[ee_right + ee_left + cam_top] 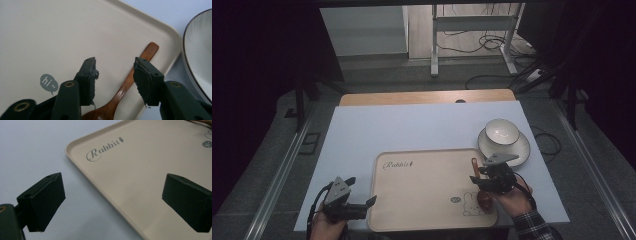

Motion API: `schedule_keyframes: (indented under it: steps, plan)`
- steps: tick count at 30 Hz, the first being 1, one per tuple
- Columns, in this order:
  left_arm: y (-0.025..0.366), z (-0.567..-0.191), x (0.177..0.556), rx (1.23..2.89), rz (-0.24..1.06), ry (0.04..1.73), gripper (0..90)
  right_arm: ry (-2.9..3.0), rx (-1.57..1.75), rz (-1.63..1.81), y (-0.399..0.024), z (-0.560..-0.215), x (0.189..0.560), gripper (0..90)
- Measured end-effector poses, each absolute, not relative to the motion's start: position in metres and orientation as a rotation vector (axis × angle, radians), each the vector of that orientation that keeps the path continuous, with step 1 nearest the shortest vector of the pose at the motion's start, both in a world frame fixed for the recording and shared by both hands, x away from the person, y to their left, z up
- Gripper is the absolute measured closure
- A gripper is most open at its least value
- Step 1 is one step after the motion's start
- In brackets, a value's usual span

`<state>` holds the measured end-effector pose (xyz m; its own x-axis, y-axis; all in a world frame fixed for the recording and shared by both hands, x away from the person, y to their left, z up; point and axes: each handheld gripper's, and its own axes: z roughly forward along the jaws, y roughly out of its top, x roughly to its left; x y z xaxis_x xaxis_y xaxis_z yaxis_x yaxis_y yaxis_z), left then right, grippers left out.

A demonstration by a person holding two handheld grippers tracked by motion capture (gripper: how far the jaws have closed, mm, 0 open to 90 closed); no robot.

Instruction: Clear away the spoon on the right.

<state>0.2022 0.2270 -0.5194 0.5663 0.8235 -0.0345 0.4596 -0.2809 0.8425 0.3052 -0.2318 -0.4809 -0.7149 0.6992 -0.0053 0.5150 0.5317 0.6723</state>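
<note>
Landmark: the beige tray (422, 165), lying flat on the pale surface (362, 135), printed with "Rabbit" lettering and a small rabbit drawing.
Spoon: a wooden spoon (130, 80) lies inside the tray along its right edge, bowl end toward the person, handle tip close to the tray's far right corner.
Right claw: the right claw (115, 77) hovers low over the spoon, its jaws parted and standing either side of the handle without pressing on it (released, nothing held).
Left claw: the left claw (112, 202) sits at the tray's near left corner, jaws wide apart, one over the surface and one over the tray floor; released and empty.
Bowl and plate: a white bowl (501, 131) stands on a white plate (521, 148), just beyond the tray's far right corner, apart from it.
Handling, as a judgement: the spoon looks light, stiff and smooth, so it should not bend or break, though a polished handle could twist or slide between the pads.
Where to hold: probably mid-handle, where it is narrow and straight (the rounded bowl offers poorer purchase); it lies flat, so the pads must come low beside the tray wall.
</note>
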Motion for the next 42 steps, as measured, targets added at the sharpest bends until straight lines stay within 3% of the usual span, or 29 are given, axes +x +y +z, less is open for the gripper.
schedule_keyframes:
  steps: [13, 42]
  plan:
    - [0.227, -0.519, 0.202, 1.924, 0.523, 1.037, 4.2, 2.47, 1.014, 0.986, -0.239, -0.476, 0.297, 37.2]
    - [0.227, -0.52, 0.202, 1.922, 0.522, 1.039, 4.1, 2.383, 1.004, 1.013, -0.257, -0.472, 0.276, 19.3]
